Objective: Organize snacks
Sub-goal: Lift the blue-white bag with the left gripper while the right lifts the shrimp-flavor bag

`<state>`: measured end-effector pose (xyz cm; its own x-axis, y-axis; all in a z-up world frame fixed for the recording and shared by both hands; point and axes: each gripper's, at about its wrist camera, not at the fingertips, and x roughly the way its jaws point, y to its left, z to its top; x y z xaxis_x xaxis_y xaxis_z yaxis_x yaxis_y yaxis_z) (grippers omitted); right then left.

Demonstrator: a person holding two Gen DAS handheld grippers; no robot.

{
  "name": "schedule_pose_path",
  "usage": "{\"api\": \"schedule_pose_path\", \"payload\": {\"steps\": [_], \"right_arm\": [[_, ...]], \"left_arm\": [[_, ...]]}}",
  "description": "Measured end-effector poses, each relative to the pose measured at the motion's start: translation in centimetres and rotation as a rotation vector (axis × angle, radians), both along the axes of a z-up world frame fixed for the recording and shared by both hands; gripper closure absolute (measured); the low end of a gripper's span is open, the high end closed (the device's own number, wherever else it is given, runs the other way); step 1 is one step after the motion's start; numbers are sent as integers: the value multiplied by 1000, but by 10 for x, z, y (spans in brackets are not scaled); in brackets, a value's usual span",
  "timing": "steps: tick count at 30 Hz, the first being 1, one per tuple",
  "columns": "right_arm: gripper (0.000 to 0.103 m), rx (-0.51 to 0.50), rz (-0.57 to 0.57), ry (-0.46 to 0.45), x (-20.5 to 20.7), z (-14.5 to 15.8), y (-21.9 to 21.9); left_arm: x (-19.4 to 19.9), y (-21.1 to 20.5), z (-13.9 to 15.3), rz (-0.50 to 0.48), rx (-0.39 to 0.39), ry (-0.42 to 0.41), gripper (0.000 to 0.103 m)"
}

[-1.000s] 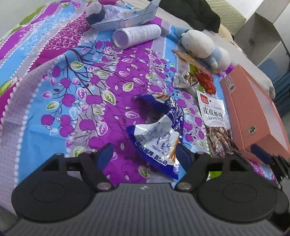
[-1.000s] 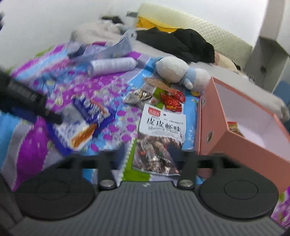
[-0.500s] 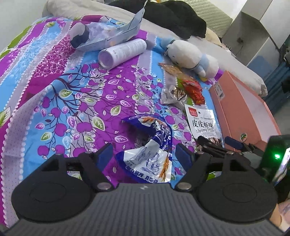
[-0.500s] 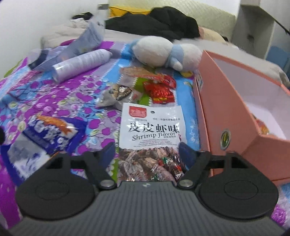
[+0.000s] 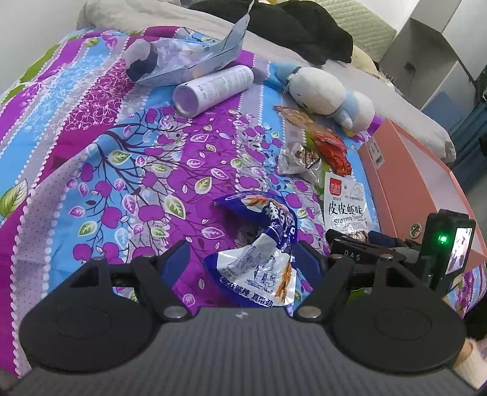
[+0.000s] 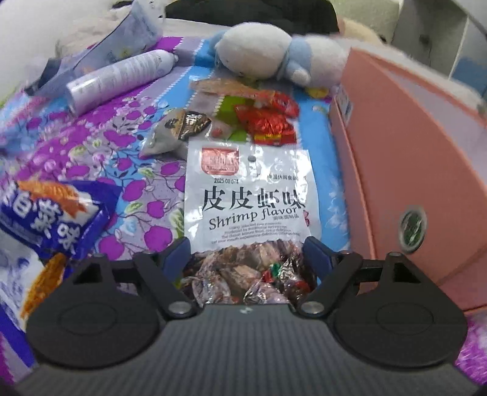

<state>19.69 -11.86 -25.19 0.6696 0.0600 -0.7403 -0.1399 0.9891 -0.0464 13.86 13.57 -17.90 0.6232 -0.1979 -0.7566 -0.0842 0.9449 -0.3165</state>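
Observation:
A crumpled blue and white snack bag (image 5: 261,259) lies on the purple flowered bedspread (image 5: 121,158), between the fingers of my open left gripper (image 5: 243,259), which do not press it. My right gripper (image 6: 248,252) is open low over the white "Shrimp flavor" bag (image 6: 249,201), straddling its clear lower end. In the left wrist view the right gripper (image 5: 356,237) sits at the near end of the shrimp bag (image 5: 344,201). The pink open box (image 6: 411,152) stands just right of it. Beyond lie a red packet (image 6: 268,121), a silvery packet (image 6: 179,128) and an orange-brown packet (image 6: 225,86).
A white and blue plush toy (image 5: 328,94) lies by the far corner of the pink box (image 5: 411,189). A white cylinder (image 5: 213,88) and a pale blue crumpled wrapper (image 5: 188,58) lie further back. Black clothing (image 5: 289,27) is heaped by the pillow.
My right gripper has dropped forward onto the shrimp bag, its jaws wider than a second ago, and has come into the left wrist view. The left gripper has stayed over the blue bag.

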Motion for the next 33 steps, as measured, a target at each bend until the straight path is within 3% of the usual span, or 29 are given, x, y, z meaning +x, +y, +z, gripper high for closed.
{"api": "schedule_pose_path", "payload": {"steps": [2,4,6,12,14,21,30,32,33], "right_arm": [[24,12,7,5,-1,0,-2],[43,21,-1,6,-2,2,-6],[53,35,-6,13,-2,6,-11],[69,34,7,3,-14,14,-16],[86,2,10,-8,-21,17,-16],[90,-4,44,8,-36,20,-19],[88,31,26,-17,-53,24,-18],[70,40,11,-24,-53,24,-16],[37,51,2,-29,-52,24,-15]], "left_arm": [[1,-1,1,2,2,0,23],[2,-2,3,-2,5,-4,23],[3,-3,4,-7,13,-4,23],[11,-8,5,-16,22,0,23],[14,-11,5,-28,27,2,23],[23,-19,2,-43,42,9,23],[27,-18,-1,-40,59,18,23],[29,-16,-3,-38,58,28,23],[30,-16,-4,-39,57,33,23]]}}
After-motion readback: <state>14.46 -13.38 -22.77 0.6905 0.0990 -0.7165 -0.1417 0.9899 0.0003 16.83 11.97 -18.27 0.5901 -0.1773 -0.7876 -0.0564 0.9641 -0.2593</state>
